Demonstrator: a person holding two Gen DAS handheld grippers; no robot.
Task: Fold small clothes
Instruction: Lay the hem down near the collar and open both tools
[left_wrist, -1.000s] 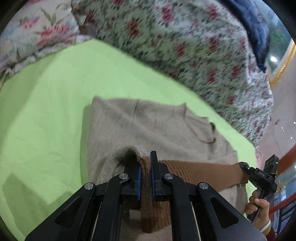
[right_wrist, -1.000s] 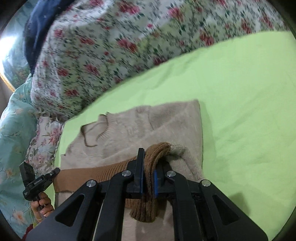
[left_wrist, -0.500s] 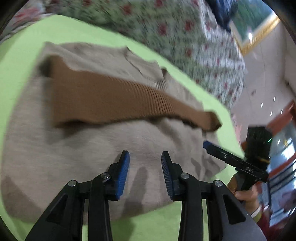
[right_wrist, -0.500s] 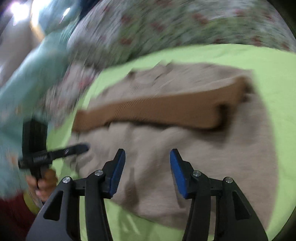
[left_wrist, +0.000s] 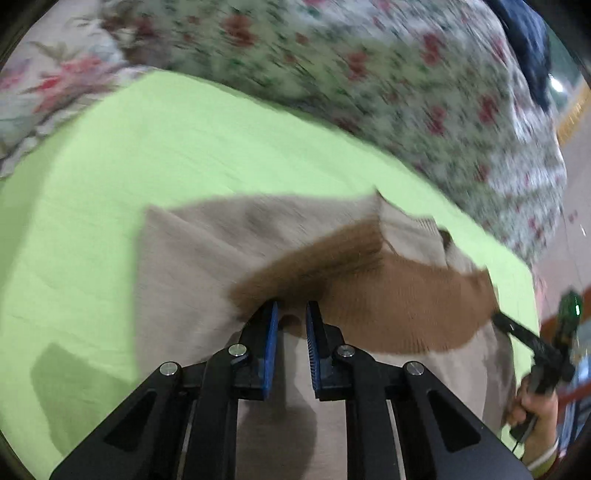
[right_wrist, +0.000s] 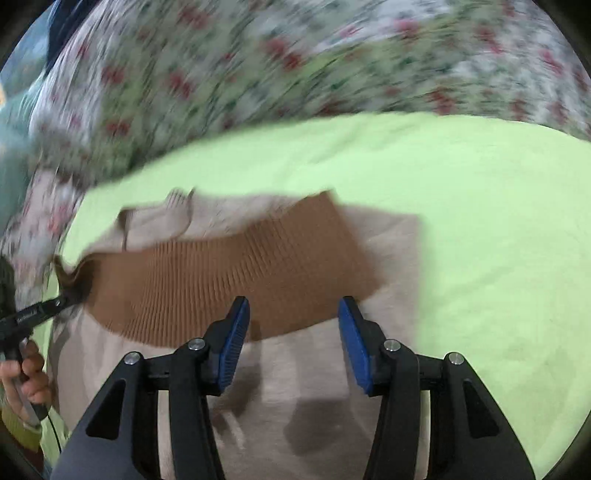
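Note:
A small beige sweater (left_wrist: 207, 258) with a brown ribbed hem band (left_wrist: 406, 295) lies folded on a lime green sheet (left_wrist: 166, 155). The band lies across the sweater's middle; it also shows in the right wrist view (right_wrist: 221, 273). My left gripper (left_wrist: 291, 314) hovers at the band's left end, jaws a narrow gap apart, holding nothing. My right gripper (right_wrist: 293, 314) is wide open above the band's right end. The right gripper shows in the left wrist view (left_wrist: 532, 343) at the sweater's far side; the left gripper shows in the right wrist view (right_wrist: 33, 314). Both views are motion-blurred.
A floral quilt (left_wrist: 369, 74) is heaped behind the sheet, also in the right wrist view (right_wrist: 221, 74). A floral pillow (left_wrist: 55, 81) lies at the back left. Bare green sheet (right_wrist: 498, 221) extends right of the sweater.
A second ago both grippers were shut on the brown band. They let go, pulled back, and have now moved toward the band again; the left jaws have narrowed.

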